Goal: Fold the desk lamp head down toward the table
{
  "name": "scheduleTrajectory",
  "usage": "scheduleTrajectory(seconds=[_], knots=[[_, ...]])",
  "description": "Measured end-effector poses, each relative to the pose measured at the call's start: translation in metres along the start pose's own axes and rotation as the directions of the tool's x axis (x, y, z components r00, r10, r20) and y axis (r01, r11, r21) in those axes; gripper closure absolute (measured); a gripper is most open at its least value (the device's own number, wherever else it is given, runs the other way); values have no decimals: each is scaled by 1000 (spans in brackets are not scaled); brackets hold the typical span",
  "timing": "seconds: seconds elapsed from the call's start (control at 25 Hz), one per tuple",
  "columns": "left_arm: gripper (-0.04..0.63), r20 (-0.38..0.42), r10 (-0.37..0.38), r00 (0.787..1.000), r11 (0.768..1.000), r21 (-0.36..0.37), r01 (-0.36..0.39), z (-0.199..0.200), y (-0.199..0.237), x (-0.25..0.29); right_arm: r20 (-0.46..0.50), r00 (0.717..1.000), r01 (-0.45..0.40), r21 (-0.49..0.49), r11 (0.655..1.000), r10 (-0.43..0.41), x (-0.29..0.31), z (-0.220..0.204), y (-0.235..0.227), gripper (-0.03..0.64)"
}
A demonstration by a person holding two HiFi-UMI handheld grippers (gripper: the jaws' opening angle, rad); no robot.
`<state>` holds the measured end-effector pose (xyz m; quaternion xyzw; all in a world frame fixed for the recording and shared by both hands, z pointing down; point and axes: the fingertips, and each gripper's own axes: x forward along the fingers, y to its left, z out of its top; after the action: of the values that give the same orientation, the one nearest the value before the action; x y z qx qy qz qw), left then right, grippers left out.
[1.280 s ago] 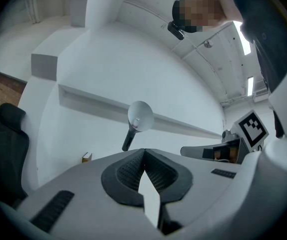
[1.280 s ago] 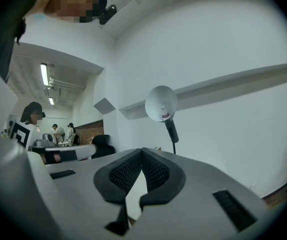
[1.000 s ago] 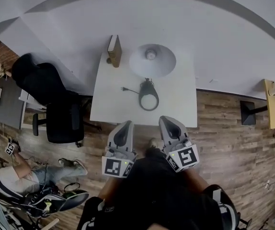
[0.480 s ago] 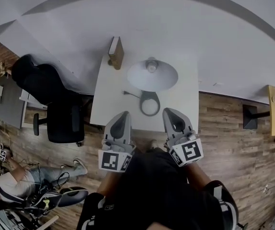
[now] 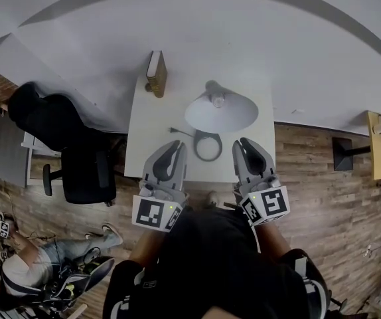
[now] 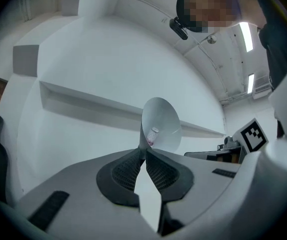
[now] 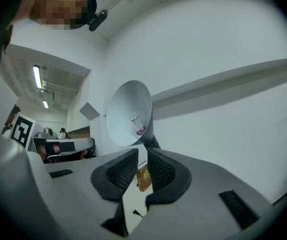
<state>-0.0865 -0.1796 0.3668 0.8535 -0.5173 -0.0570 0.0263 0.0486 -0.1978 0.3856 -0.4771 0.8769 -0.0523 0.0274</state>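
Observation:
The desk lamp stands on a white table (image 5: 152, 153). Its white cone head (image 5: 221, 111) faces up toward me with the bulb showing, above a dark ring base (image 5: 208, 145). My left gripper (image 5: 175, 145) hovers at the table's near edge, left of the base, shut and holding nothing. The right gripper (image 5: 243, 142) hovers right of the base. Its jaws have just been opening and stand slightly open, with nothing between them. The left gripper view has the lamp head (image 6: 161, 124) beyond the left gripper (image 6: 144, 151). The right gripper view has the lamp head (image 7: 128, 113) above the right gripper (image 7: 142, 156).
A brown book (image 5: 156, 73) stands at the table's far left corner, and the lamp's plug (image 5: 174, 131) lies loose on the top. A black office chair (image 5: 84, 171) stands left of the table. A person (image 5: 31, 271) sits on the wood floor lower left. A wooden stand (image 5: 378, 145) is at right.
Both grippers have moved forward from over the floor to the table's near edge, one on each side of the lamp base. The lamp itself has not moved.

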Motion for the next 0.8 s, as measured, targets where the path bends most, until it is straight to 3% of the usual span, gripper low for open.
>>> scheduleTrajectory(seconds=[0.28,0.56,0.8], knots=[[478,4,-69,998,997,-46,69,9,-2,16,42,999,17,32,999,-19,3,19,-2,515],[466,39,-84,996,996,-38,85,28,-4,32,70,998,3,50,999,-6,13,36,-6,480],[474,19,-98,995,994,-37,99,24,-3,47,73,997,-8,51,999,4,23,40,-7,501]])
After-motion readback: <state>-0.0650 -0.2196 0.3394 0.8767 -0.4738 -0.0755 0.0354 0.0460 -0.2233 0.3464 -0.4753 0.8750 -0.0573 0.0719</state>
